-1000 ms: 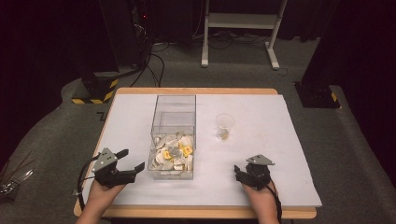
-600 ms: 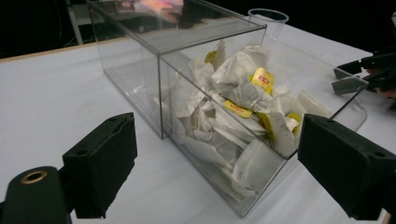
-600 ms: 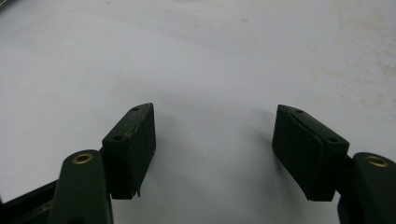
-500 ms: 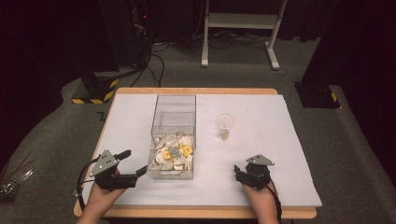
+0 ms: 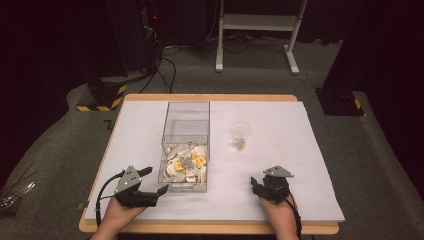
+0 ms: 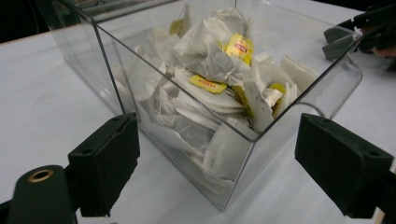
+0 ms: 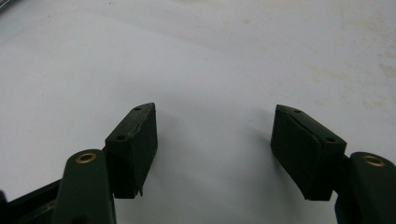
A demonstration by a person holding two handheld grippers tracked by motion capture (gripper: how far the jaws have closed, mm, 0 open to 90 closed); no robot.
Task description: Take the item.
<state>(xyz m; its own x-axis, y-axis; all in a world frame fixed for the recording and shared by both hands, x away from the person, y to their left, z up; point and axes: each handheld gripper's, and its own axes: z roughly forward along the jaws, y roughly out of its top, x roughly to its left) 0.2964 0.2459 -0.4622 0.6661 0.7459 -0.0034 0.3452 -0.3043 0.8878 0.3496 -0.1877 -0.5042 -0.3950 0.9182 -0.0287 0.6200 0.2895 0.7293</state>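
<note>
A clear plastic box [image 5: 186, 125] stands mid-table, its near end heaped with white tea bags [image 5: 186, 165] bearing yellow tags. A clear cup [image 5: 240, 135] stands to its right. My left gripper [image 5: 157, 180] lies at the box's near left corner. In the left gripper view the left gripper [image 6: 218, 135] is open, its jaws just closed slightly. The box [image 6: 280, 140] corner sits between the pads [image 6: 105, 163], untouched, with the tea bags [image 6: 210, 88] behind the wall. My right gripper [image 5: 256, 187] rests on the table at the front right. The right gripper [image 7: 215, 121] is open over bare white table.
The white table cover [image 5: 300, 150] runs to a wooden edge at front and left. The box's far half holds nothing. Cables, a white frame's legs [image 5: 220, 60] and black stands lie on the dark floor beyond the table. The right gripper's jaws [image 6: 345, 39] appear past the box.
My left gripper has slid right, up to the box's near corner. The right gripper has stayed in place.
</note>
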